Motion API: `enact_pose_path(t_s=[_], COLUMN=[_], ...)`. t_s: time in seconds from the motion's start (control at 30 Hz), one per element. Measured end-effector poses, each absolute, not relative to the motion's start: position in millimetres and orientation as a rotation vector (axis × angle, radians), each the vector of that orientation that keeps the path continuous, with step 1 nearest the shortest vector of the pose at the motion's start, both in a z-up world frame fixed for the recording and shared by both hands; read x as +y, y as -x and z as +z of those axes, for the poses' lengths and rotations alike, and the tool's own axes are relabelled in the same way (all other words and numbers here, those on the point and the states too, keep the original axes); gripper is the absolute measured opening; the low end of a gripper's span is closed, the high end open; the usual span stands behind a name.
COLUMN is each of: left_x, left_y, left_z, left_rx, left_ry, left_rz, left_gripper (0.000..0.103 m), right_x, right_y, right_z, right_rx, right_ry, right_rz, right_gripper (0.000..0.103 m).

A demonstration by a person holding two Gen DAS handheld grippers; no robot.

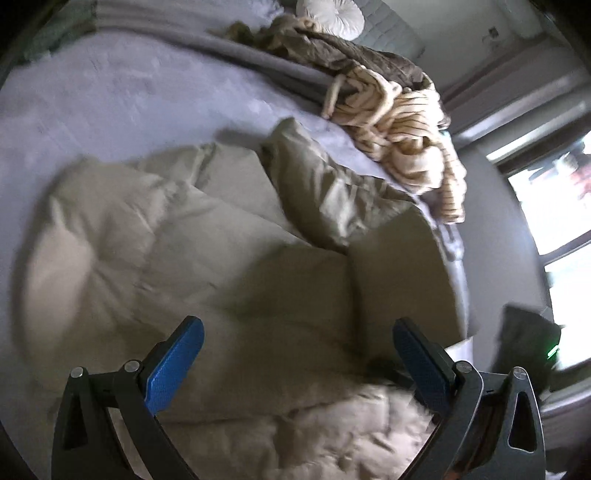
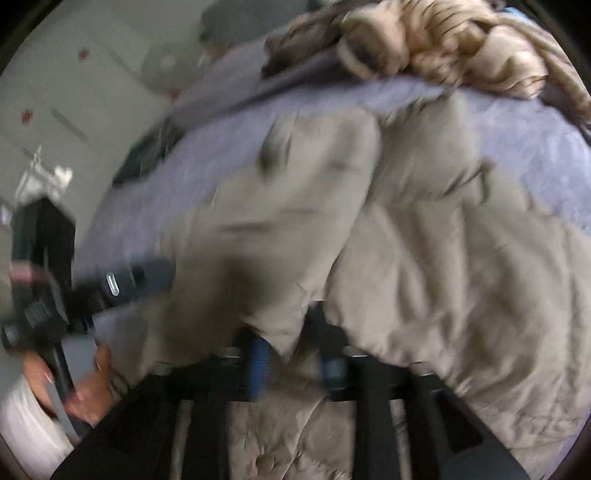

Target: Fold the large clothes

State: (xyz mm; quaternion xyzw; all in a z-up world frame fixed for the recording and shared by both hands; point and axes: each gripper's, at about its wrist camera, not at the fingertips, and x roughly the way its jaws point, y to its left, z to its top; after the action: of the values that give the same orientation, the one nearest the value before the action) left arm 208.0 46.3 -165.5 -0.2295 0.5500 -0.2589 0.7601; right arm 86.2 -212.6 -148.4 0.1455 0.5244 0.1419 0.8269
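While the beige garment (image 1: 236,258) lies spread and rumpled over the lavender bed (image 1: 110,103), filling the centre and lower half of the left wrist view, the left gripper (image 1: 297,343) is seen hovering above it with its blue-padded jaws spread wide and nothing between them. In the right wrist view, much blurred, the right gripper (image 2: 297,363) is seen low in the frame with its jaws drawn close on a fold of the same garment, the cloth running up and away from them towards the upper right. The garment's long axis is judged to run from the lower edge towards the upper right of the left view, so the free cloth lies straight ahead of the open left jaws; the left is judged the nearer one for the next pinch. A striped cream garment (image 1: 410,147) and a brown heap (image 1: 332,48) are piled at the bed's far edge, a round white cushion (image 1: 332,16) beyond them, and a bright window (image 1: 554,221) at the right of the frame.
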Motion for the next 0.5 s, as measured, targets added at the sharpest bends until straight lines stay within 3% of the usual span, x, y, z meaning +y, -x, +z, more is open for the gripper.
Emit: enact_pose_path(t_s=[0.07, 0.2, 0.4, 0.47, 0.5], left_x=[43.0, 32.2, -3.5, -18.0, -21.0], left_y=[-209.2, -213.0, -224.9, -227.5, -227.9], left_z=[-170.3, -179.0, -194.8, -191.9, -194.2], left_rx=[1.215, 1.246, 1.3, 1.295, 1.305], left_ry=[0.562, 0.624, 0.515, 0.478, 0.461], left_rz=[-0.608, -0.656, -0.644, -0.645, -0.645], left_gripper=[0.103, 0.103, 0.102, 0.074, 0.044], right_x=[-215.5, -255.7, -375.2, -409.0, -425.1], right_y=[-74.0, -43.7, 7.7, 23.6, 30.9], right_z=[-152.3, -157.9, -182.5, -190.5, -194.6], right_rx=[1.128, 1.168, 1.134, 1.062, 1.011], right_ry=[-0.324, -0.45, -0.888, -1.054, -1.133], right_rz=[0.308, 0.253, 0.052, -0.015, -0.051], right_gripper=[0.068, 0.068, 0.068, 0.068, 0.068])
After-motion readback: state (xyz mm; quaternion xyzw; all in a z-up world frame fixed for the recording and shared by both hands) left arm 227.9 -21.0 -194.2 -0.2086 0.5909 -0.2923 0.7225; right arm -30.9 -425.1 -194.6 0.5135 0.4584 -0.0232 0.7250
